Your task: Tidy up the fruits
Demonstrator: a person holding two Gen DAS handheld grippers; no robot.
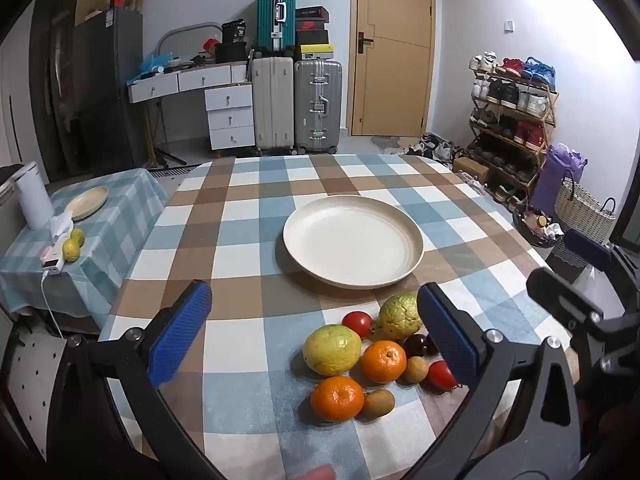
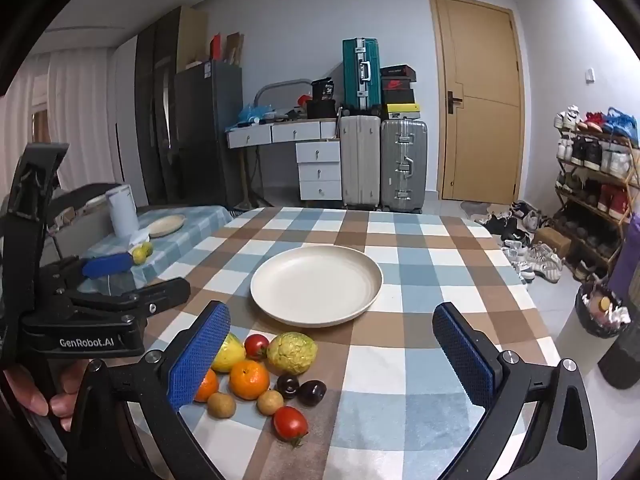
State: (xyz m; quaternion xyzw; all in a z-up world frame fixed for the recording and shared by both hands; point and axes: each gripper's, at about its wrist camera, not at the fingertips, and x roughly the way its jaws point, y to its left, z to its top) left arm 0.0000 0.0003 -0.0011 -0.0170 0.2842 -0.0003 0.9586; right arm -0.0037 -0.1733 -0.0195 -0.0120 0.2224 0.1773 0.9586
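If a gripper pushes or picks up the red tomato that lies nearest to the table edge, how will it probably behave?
The tomato looks round and smooth, so a push would likely roll it across the flat tablecloth. Its glossy skin may slip between the pads. It is probably soft, so a hard squeeze could bruise or split it.

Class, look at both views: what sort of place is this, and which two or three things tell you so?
Most likely a lived-in room of a home. A table with a checked cloth bears a plate and loose fruit, stacked suitcases stand by the wall, and a full shoe rack stands near the door.
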